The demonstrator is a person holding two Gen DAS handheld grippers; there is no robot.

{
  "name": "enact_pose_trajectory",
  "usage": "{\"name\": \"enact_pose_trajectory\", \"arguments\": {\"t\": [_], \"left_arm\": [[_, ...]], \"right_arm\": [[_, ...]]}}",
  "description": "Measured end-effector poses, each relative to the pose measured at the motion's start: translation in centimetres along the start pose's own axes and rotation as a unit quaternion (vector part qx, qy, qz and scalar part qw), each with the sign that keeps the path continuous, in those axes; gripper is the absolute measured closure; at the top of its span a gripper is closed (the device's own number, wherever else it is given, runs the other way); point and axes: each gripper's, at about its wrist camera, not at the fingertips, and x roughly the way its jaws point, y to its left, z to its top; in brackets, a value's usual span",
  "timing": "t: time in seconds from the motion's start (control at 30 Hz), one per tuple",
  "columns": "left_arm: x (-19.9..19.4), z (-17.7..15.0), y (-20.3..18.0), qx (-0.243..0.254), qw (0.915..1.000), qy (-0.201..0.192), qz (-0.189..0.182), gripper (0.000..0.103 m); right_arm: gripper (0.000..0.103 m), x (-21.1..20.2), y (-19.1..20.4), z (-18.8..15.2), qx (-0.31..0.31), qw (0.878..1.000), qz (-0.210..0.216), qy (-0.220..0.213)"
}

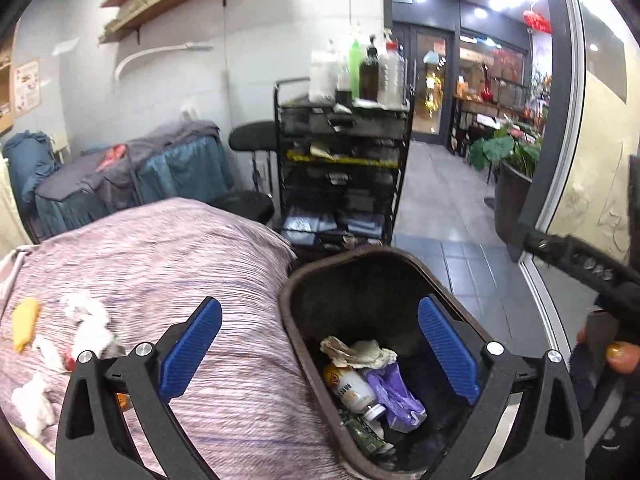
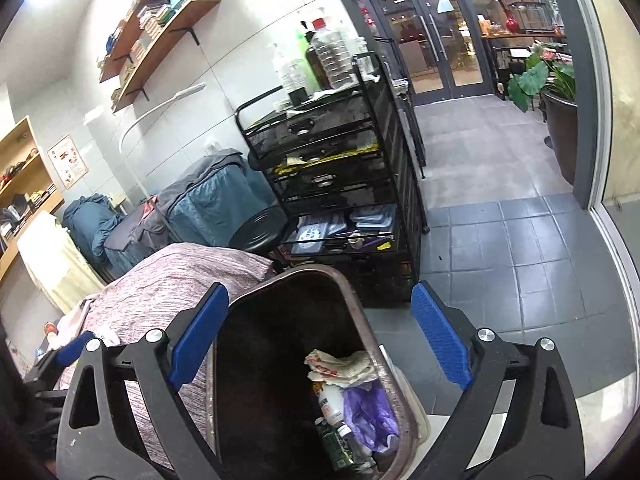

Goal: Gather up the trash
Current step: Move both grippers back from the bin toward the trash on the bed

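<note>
With both grippers, left (image 1: 320,354) and right (image 2: 320,334), gaping empty over the bin (image 1: 298,276), it holds a bottle (image 1: 352,390) and wrappers; tissues (image 1: 86,320) remain at the bed's (image 1: 192,248) left edge.

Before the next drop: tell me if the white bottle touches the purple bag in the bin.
Touching. The left wrist view shows the bottle lying against the bag, no gap between them.

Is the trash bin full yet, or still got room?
Still room. The trash bin holds a bottle, purple bag and crumpled paper only at the bottom; its dark walls above are bare.
</note>
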Motion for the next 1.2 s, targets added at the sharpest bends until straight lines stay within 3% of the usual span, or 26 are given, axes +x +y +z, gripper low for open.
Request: {"name": "enact_pose_trajectory", "arguments": {"t": [0.37,0.67,0.87,1.2], "left_arm": [[-4.5,-1.1,3.9,-0.036,0.9981,-0.028,0.041,0.006],[-7.4,-2.5,9.2,-0.081,0.9916,-0.03,0.096,0.006],[-9.2,-4.3,13.5,-0.124,0.9825,-0.022,0.138,0.006],[-12.9,-8.7,20.9,-0.186,0.9586,-0.002,0.216,0.006]], "right_arm": [[0.011,1.1,4.5,-1.1,-0.034,0.998,0.046,0.023],[0.011,2.9,10.7,-2.9,-0.089,0.988,0.108,0.065],[0.011,3.8,16.1,-5.0,-0.145,0.973,0.154,0.098],[0.011,5.0,25.1,-8.5,-0.23,0.935,0.224,0.148]]}}
